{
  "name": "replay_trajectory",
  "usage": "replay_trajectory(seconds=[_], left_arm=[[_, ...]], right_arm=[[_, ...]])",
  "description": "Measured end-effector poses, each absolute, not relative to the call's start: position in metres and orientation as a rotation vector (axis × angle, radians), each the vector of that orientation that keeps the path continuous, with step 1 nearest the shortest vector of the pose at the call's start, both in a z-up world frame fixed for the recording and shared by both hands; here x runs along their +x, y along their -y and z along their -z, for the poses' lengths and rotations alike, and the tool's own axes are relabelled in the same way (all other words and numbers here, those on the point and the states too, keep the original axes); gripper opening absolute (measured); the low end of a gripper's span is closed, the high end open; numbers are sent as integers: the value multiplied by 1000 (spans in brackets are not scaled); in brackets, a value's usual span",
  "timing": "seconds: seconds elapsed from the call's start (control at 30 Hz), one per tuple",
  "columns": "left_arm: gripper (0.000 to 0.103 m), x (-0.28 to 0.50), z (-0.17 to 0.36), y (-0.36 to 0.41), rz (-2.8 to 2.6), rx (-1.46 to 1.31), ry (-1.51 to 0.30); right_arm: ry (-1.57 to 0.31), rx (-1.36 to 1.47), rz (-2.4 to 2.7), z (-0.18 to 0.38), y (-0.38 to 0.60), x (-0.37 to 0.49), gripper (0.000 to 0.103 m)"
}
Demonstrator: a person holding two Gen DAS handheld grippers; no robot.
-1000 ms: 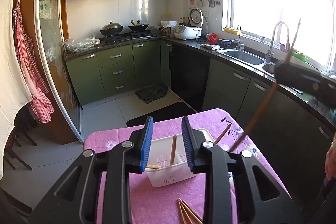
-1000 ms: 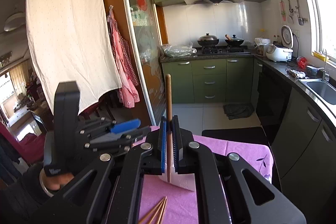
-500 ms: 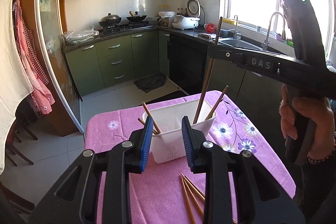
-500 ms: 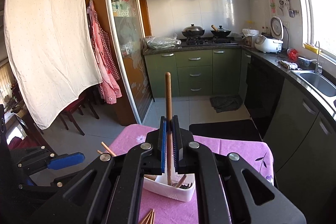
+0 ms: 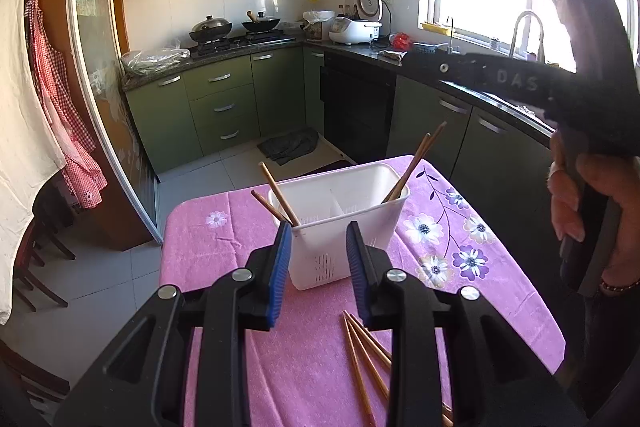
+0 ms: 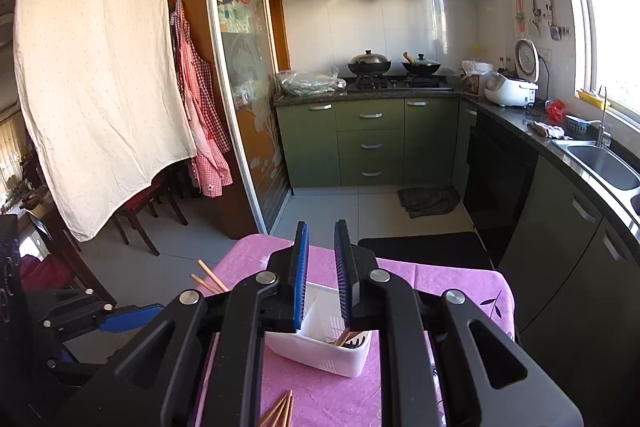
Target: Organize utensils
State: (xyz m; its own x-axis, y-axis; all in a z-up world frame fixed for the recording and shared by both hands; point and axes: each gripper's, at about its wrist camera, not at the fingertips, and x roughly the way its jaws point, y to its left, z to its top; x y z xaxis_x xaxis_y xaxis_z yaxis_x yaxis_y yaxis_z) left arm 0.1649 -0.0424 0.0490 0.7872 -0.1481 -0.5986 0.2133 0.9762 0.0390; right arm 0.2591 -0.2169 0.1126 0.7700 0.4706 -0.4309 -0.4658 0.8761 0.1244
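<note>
Right wrist view: right gripper point(image 6: 321, 277) jaws spread, empty, above white plastic utensil basket point(image 6: 320, 353); left gripper point(image 5: 319, 269) jaws spread; loose wooden chopsticks point(image 5: 366, 351) on pink tablecloth point(image 5: 224, 239).

Both grippers are matte black plastic with cut-out arms, silver round screws at the joints and ribbed blue pads lining each finger: left gripper point(image 5: 316, 267), right gripper point(image 6: 321, 275). The right one's housing carries pale "DAS" lettering and a small green light. The right hand point(image 5: 592, 203) is bare-skinned, with a beaded bracelet at the wrist.
</note>
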Motion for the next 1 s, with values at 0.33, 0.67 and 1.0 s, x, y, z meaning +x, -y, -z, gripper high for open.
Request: replay_trajectory(seconds=[0.33,0.67,1.0], left_arm=[[27,153,-36,50,217,89,-659],[27,155,32,52,183,63,-837],[27,177,110,61,129,72,-1030]], right_arm=[[-449,-1,-455,-97,273,172,29],[-717,-39,-382,34,286,156,30],[-814,-20,-381,76,285,159,32]])
